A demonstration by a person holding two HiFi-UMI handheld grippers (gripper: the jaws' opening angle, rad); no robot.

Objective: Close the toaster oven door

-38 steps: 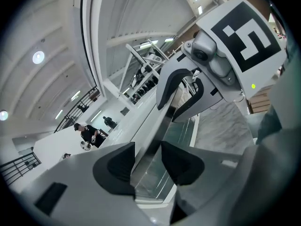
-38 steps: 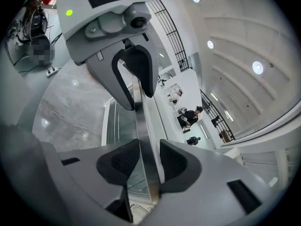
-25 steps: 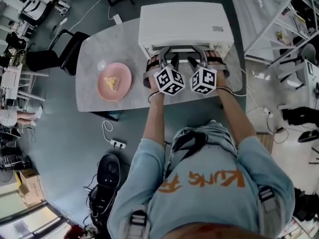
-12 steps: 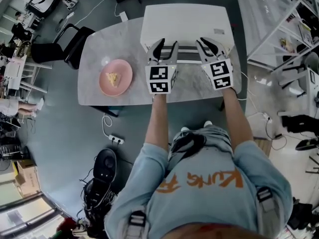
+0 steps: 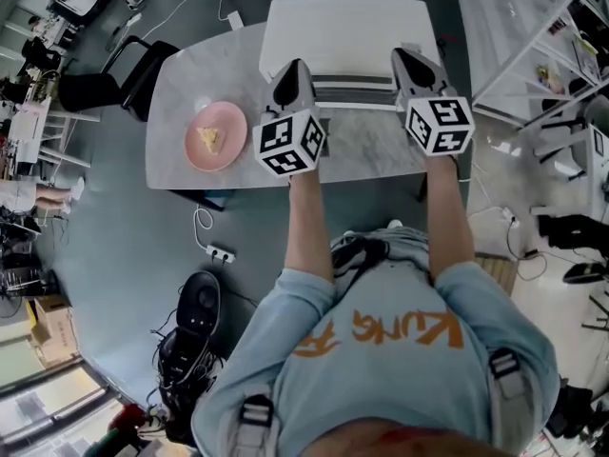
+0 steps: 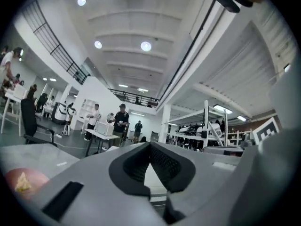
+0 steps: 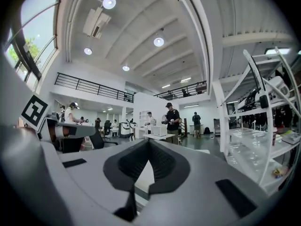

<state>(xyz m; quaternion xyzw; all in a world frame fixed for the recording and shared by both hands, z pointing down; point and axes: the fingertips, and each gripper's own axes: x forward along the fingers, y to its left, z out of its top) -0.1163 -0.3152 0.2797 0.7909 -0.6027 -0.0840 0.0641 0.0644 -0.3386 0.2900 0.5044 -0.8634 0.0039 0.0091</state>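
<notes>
The white toaster oven (image 5: 343,31) stands at the far edge of the grey table (image 5: 181,84). Its door (image 5: 354,91) lies flat against its front as a striped band. My left gripper (image 5: 294,68) is raised in front of the oven's left corner. Its jaws are closing, the tips (image 6: 150,147) meet, and nothing is between them. My right gripper (image 5: 407,58) is raised at the oven's right corner. Its jaws are closing too, tips together (image 7: 148,144) and empty. Both gripper views tilt up towards the ceiling.
A pink plate (image 5: 214,136) holding a small piece of food (image 5: 207,138) sits on the table's left part, and its pink shows in the left gripper view (image 6: 21,182). A black chair (image 5: 114,74) stands left of the table. White shelving (image 5: 533,46) is at the right.
Both grippers have drawn back from the oven's front, risen towards the camera and spread apart. Their jaws went from open to shut. The door now lies flat against the oven front.
</notes>
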